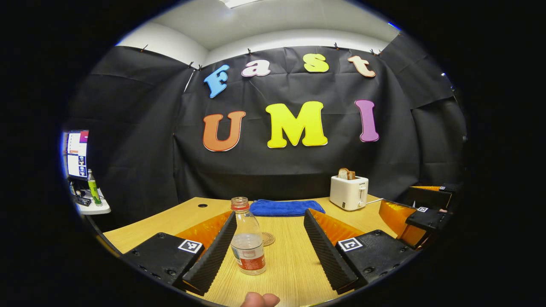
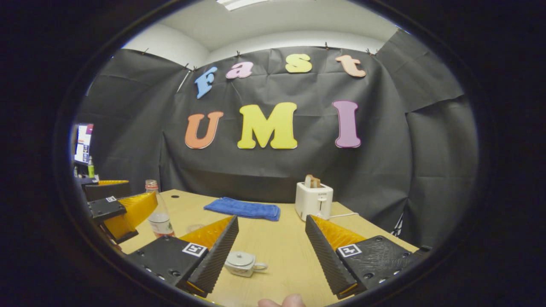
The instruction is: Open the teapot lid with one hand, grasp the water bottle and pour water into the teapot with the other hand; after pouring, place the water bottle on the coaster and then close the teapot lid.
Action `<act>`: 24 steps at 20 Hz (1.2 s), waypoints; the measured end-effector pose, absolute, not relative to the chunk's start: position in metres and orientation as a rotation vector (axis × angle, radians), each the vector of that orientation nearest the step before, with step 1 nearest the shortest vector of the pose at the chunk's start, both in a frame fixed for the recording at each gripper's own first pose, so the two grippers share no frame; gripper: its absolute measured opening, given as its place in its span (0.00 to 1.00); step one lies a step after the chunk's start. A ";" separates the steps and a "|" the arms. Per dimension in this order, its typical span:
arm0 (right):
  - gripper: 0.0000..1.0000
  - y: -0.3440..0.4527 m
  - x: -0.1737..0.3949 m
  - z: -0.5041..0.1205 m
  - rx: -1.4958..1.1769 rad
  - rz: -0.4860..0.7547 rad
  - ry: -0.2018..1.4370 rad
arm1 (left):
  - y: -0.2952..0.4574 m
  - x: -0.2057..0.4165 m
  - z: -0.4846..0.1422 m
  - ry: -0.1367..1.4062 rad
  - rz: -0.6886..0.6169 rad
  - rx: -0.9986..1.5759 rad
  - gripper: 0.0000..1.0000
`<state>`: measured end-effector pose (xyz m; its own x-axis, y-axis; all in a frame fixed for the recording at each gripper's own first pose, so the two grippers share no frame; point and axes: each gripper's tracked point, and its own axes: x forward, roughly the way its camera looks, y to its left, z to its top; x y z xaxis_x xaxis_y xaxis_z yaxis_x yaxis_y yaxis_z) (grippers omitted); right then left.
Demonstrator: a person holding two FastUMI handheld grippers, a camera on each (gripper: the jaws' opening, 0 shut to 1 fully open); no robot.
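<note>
Here the left gripper [image 1: 273, 251] is spread wide around the water bottle [image 1: 248, 243], its red-and-white label unreadable; the right gripper [image 2: 271, 251] gapes around the lidded teapot [image 2: 241, 262]. Toaster [image 2: 314, 200] and blue towel [image 2: 242, 209] stand behind.

I'm working in a staged recording booth: black cloth wall [image 2: 384, 170] clipped up around a wooden table [image 2: 277, 247], a toaster [image 2: 314, 199] and blue towel [image 2: 243, 209] as props, monitor [image 1: 77, 154] off left.

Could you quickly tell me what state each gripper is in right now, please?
Left gripper: open, holding nothing; the water bottle stands between its fingers.
Right gripper: open, holding nothing; the teapot sits ahead, lid on.
</note>
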<state>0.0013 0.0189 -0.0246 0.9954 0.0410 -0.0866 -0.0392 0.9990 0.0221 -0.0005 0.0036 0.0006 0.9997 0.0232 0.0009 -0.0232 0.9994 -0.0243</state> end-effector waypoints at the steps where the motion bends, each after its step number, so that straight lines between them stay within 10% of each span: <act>1: 0.97 0.020 0.002 -0.029 0.021 0.043 0.094 | 0.004 -0.001 0.001 -0.001 0.025 -0.026 0.99; 22: 0.97 0.071 0.052 -0.130 -0.001 0.120 0.292 | 0.040 0.000 0.000 0.009 0.099 -0.007 0.99; 24: 0.84 0.072 0.054 -0.134 -0.002 0.122 0.306 | 0.042 0.000 0.000 0.010 0.099 -0.019 0.99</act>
